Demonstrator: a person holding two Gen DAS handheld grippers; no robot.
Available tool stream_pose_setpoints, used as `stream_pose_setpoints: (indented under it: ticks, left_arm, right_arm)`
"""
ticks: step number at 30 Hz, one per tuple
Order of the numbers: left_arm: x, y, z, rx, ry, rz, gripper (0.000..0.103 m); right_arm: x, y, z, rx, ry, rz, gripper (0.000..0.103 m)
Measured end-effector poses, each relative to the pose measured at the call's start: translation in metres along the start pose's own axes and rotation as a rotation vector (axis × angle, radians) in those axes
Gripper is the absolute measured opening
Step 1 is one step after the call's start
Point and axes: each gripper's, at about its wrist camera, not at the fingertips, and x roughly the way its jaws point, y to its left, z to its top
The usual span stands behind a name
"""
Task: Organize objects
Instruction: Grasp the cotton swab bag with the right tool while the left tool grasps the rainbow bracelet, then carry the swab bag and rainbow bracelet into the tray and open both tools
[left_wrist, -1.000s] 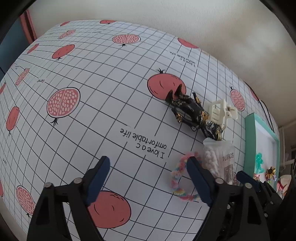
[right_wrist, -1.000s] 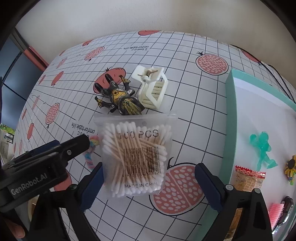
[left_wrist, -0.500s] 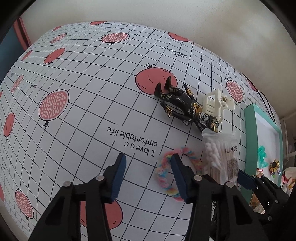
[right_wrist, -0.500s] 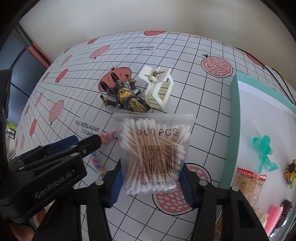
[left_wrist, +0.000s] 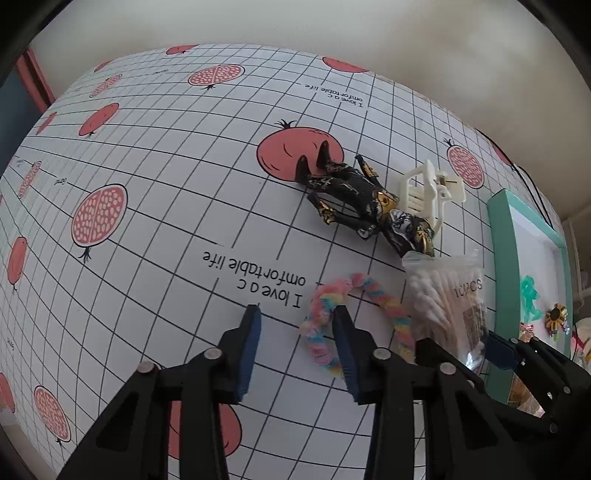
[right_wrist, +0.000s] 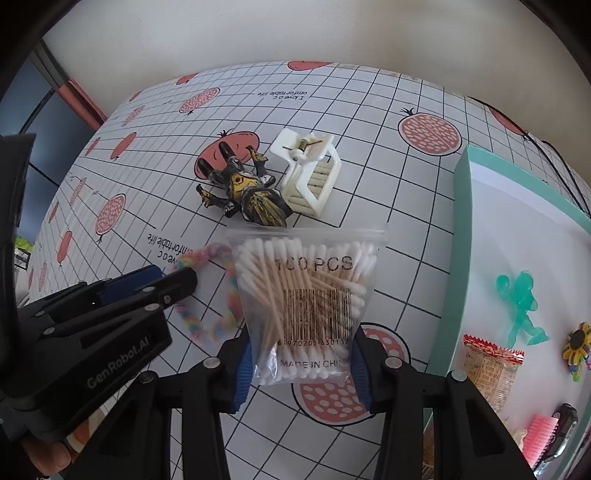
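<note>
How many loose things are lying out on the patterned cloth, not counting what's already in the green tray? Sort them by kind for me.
Toy figures: 1, the black-and-gold figure
Hair accessories: 2, the white claw clip and the pastel twisted loop
Toiletries: 1, the bag of cotton swabs, pinched in the right gripper
Total: 4
</note>
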Motion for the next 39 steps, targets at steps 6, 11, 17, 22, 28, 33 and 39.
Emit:
stream_pose_setpoints:
  ticks: [6, 11, 17, 22, 28, 33, 39]
  left_arm:
    - [-0.001, 0.004, 0.001, -0.013, -0.011, 0.029, 0.016]
    - [-0.002, 0.009, 0.002, -0.035, -0.019, 0.024, 0.011]
    - [-0.006, 0.014, 0.005, -0.071, -0.014, 0.014, 0.010]
    - [-0.021, 0.013, 0.012, -0.084, -0.057, -0.001, 0.010]
    - [-0.051, 0.001, 0.020, -0.092, -0.130, -0.031, 0.010]
    - [-0.071, -0.011, 0.022, -0.077, -0.190, -0.062, 0.010]
    - [-0.082, -0.033, 0.020, -0.044, -0.226, -0.069, 0.010]
  right_arm:
    - [-0.004, 0.000, -0.002, -0.003, -0.002, 0.001, 0.046]
    - [-0.011, 0.000, -0.002, -0.010, -0.015, 0.008, 0.045]
    - [-0.024, 0.000, 0.000, -0.015, -0.041, 0.015, 0.045]
    - [-0.044, -0.002, 0.003, -0.014, -0.088, 0.015, 0.045]
    - [-0.071, -0.010, 0.006, -0.010, -0.149, 0.008, 0.045]
    - [-0.081, -0.026, 0.005, 0.014, -0.166, 0.003, 0.045]
    - [-0.088, -0.052, -0.003, 0.054, -0.170, -0.012, 0.045]
